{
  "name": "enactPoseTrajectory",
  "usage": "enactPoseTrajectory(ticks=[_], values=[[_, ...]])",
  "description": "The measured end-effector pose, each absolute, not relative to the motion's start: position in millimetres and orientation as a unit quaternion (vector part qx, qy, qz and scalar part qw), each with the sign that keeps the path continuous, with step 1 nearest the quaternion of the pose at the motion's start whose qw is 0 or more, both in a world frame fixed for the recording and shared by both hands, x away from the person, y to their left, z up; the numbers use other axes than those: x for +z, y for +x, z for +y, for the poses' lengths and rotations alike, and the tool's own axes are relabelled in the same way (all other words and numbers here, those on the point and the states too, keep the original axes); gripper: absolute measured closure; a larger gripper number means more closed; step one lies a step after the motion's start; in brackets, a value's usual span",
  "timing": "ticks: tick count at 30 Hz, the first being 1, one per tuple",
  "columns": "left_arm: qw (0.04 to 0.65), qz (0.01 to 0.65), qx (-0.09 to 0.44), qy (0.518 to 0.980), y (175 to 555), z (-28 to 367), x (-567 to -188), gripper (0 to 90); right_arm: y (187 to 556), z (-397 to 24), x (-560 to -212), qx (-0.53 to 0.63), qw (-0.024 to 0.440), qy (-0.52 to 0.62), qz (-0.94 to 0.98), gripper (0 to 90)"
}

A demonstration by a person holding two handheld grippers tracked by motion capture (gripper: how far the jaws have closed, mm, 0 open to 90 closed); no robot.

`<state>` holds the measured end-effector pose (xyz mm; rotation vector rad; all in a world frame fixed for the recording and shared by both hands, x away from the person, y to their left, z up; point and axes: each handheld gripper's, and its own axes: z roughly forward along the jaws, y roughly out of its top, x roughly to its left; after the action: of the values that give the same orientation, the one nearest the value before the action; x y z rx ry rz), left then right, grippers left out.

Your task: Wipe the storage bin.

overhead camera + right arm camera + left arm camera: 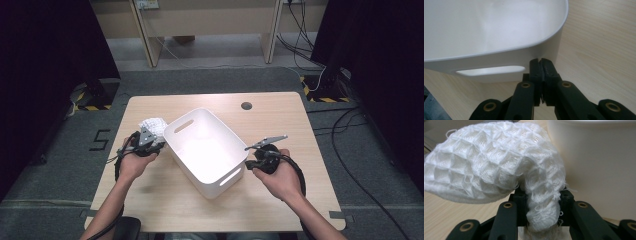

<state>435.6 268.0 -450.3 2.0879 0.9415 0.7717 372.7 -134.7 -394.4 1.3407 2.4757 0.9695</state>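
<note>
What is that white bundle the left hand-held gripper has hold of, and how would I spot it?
On the wooden table, find the big white plastic bin in the middle. Just left of its far end, the left hand-held gripper pinches a white waffle-weave cloth. It is the one soft, crumpled, grid-textured thing beside the smooth bin.

Left gripper (146, 141) in high view: jaws hidden under its own grey plate and the hand, so grip can't be read from there. White waffle cloth (499, 162) in left gripper view: lower end pinched btwn the jaws, tip hidden behind them; top and left of the bundle run to the frame edge. White bin (596, 157) there: blurred, cut off top and right, rim barely in. Right gripper (541, 62) view: bin cut off at top and left, far wall washed out, floor of bin not visible. Counter (280, 120) near edge cut by frame bottom in high view. Forearms cropped too.
</note>
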Motion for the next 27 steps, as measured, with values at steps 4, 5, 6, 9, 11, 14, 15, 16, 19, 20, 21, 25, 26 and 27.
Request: enactPoseTrajectory(ticks=[4, 5, 6, 9, 11, 14, 15, 16, 19, 20, 21, 25, 26, 27], values=[[0.353, 0.353, 0.294, 0.815, 431.1, 265.0, -449.9, 68.4, 375.0, -137.6, -395.3, 0.324, 0.084, 0.452, 0.827, 88.0], [0.352, 0.351, 0.294, 0.817, 429.9, 264.7, -449.6, 68.4, 375.8, -138.4, -395.0, 0.322, 0.086, 0.453, 0.827, 88.0], [0.353, 0.35, 0.293, 0.817, 428.6, 264.0, -449.5, 68.4, 376.8, -139.3, -394.9, 0.322, 0.088, 0.455, 0.826, 88.0], [0.356, 0.345, 0.291, 0.818, 424.5, 261.4, -449.2, 68.4, 380.5, -143.7, -395.1, 0.322, 0.093, 0.463, 0.82, 87.9], [0.359, 0.341, 0.288, 0.82, 421.6, 259.0, -448.7, 68.4, 383.7, -147.0, -395.3, 0.322, 0.097, 0.472, 0.815, 87.9], [0.361, 0.335, 0.285, 0.822, 417.1, 254.9, -448.0, 68.4, 389.8, -152.6, -395.8, 0.32, 0.108, 0.486, 0.806, 87.0], [0.36, 0.333, 0.285, 0.824, 415.3, 253.3, -447.9, 68.4, 392.1, -154.3, -396.4, 0.321, 0.113, 0.491, 0.802, 86.4], [0.359, 0.33, 0.285, 0.825, 413.6, 251.6, -447.7, 68.4, 394.6, -156.4, -397.3, 0.322, 0.117, 0.496, 0.798, 85.9], [0.362, 0.325, 0.281, 0.827, 408.1, 245.9, -447.7, 68.3, 401.6, -162.0, -400.4, 0.325, 0.128, 0.512, 0.785, 84.6], [0.361, 0.322, 0.28, 0.829, 406.3, 244.5, -447.5, 68.3, 403.8, -163.8, -401.4, 0.325, 0.132, 0.517, 0.78, 84.1], [0.362, 0.321, 0.28, 0.83, 404.4, 242.5, -447.6, 68.3, 406.0, -165.3, -402.2, 0.326, 0.136, 0.523, 0.776, 83.2], [0.361, 0.31, 0.276, 0.835, 396.5, 235.9, -446.8, 68.3, 413.9, -170.9, -404.7, 0.33, 0.149, 0.543, 0.757, 80.2], [0.361, 0.306, 0.275, 0.837, 394.4, 234.3, -446.5, 68.3, 416.0, -172.3, -405.3, 0.332, 0.156, 0.546, 0.753, 79.9], [0.36, 0.303, 0.274, 0.839, 392.2, 232.7, -446.3, 68.3, 418.0, -173.4, -405.7, 0.335, 0.159, 0.549, 0.749, 79.7]])
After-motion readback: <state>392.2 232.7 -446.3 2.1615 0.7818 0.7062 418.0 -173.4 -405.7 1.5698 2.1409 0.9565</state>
